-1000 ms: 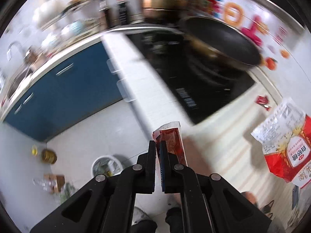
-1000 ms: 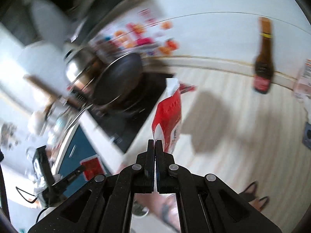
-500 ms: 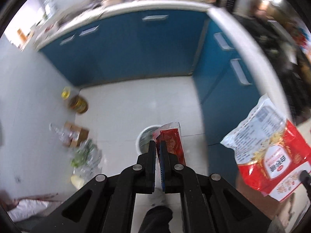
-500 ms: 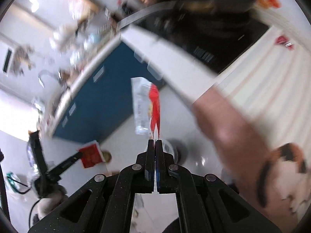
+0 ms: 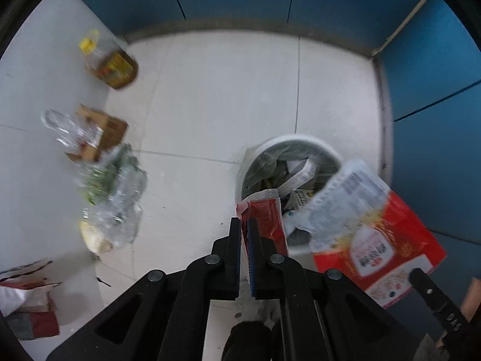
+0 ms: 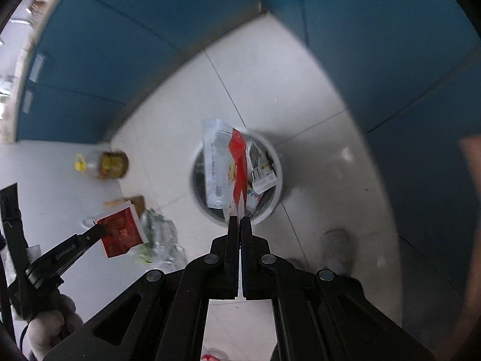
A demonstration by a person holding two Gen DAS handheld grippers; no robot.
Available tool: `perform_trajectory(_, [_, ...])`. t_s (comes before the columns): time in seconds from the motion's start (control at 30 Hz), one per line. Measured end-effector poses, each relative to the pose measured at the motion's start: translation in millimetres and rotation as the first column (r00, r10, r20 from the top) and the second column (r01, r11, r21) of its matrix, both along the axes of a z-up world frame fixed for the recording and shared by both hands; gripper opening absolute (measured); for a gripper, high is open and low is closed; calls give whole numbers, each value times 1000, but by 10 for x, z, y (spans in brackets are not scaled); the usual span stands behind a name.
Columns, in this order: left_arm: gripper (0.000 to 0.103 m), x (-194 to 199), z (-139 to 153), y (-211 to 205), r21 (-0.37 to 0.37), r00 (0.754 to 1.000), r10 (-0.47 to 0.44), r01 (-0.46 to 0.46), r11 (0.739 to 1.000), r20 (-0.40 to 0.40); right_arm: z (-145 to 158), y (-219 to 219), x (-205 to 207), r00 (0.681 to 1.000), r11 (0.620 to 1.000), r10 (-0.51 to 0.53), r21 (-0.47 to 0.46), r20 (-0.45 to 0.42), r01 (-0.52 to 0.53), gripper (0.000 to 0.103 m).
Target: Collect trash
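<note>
Both wrappers [image 5: 264,219] now over bin [image 6: 278,162]

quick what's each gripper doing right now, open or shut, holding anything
Left hand-held gripper: closed on a small red sauce packet.
Right hand-held gripper: closed on a red and white bag, hanging over the trash bin.

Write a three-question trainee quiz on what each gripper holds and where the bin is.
1. True or false: the left gripper is shut on a small red packet.
2. What does the right gripper hold? A) a bottle B) a red and white bag C) nothing
3. Fill in: the bag hangs over the open ___ on the floor.

Key: 1 true; 2 B; 3 bin, which already has trash in it.
</note>
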State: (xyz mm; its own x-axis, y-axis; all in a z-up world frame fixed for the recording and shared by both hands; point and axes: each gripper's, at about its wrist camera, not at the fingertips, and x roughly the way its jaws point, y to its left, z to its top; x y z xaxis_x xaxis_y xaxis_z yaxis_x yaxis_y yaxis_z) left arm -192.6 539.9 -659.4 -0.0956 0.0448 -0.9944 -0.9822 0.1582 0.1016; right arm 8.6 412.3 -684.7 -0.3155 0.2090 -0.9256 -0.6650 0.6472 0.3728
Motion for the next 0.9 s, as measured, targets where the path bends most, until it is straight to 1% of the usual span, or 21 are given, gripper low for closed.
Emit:
perform_trajectory(0.03, [2,-12,-305,60,-23,1000,10,-10,1000,3,-268,108,-45,1000,1000,18,-14,4,-18,0])
perform_trajectory(0.1, [2,-1,-702,131,-53,1000,20,-20,998,9,-777,258,-114,999,998,50,-45,9,-49,1])
perform_trajectory(0.13, [2,-7,-861,164,-66,1000,23,-23,998,5,-952,306,-126,998,997,59,-55,9,-59,1])
perform_trajectory(0.17, [5,3,-1020,190,-82,1000,24,-24,996,6,-1122,352,-149,997,995,79,-68,14,-78,1])
perform_trajectory(0.2, [6,1,-1156,218,-97,1000,29,-28,995,8,-1244,394,-169,996,993,93,-77,18,-91,1])
perform_trajectory(0.3, [7,-18,-1300,250,-116,997,62,-57,992,43,-1598,535,-181,990,983,142,-121,11,-140,2])
perform_trajectory(0.33, [7,-5,-1257,257,-113,997,66,-62,992,40,-1675,598,-127,988,979,151,-140,-2,-150,10])
perform_trajectory(0.37, [8,-22,-1221,254,-101,997,68,-64,993,35,-1723,605,-105,987,974,163,-156,-6,-162,35])
perform_trajectory(0.4, [10,-55,-1200,251,-93,997,69,-67,993,27,-1725,598,-66,985,972,173,-164,11,-169,49])
perform_trajectory(0.43, [23,-58,-1166,248,-85,997,70,-68,994,21,-1708,636,-52,983,971,183,-161,34,-175,65])
perform_trajectory(0.47, [58,-69,-1092,238,-64,998,70,-69,996,12,-1634,648,-29,976,970,205,-149,68,-193,67])
perform_trajectory(0.5, [79,-74,-1037,226,-48,998,68,-68,997,1,-1557,663,-11,968,966,231,-142,95,-217,67])
perform_trajectory(0.53, [101,-73,-967,213,-25,998,61,-61,998,-13,-1479,698,-44,961,962,251,-140,114,-235,72])
perform_trajectory(0.57, [101,-71,-876,184,2,998,50,-50,999,-23,-1421,714,-33,953,958,271,-137,135,-253,83])
perform_trajectory(0.6, [101,-57,-740,133,30,999,35,-34,999,-42,-1317,713,-57,940,951,298,-136,166,-277,88])
perform_trajectory(0.67, [101,-33,-564,63,63,999,15,-12,998,-51,-1119,717,-115,904,934,355,-134,239,-331,100])
perform_trajectory(0.7, [101,-22,-433,2,85,998,8,-3,996,-59,-1025,726,-150,885,926,376,-135,274,-352,102])
perform_trajectory(0.8, [102,-8,-111,-155,135,998,3,6,991,-66,-716,677,-209,849,913,406,-127,337,-387,103])
perform_trajectory(0.9, [102,-28,220,-309,164,999,15,-7,986,-51,-424,597,-230,827,906,418,-110,377,-408,103])
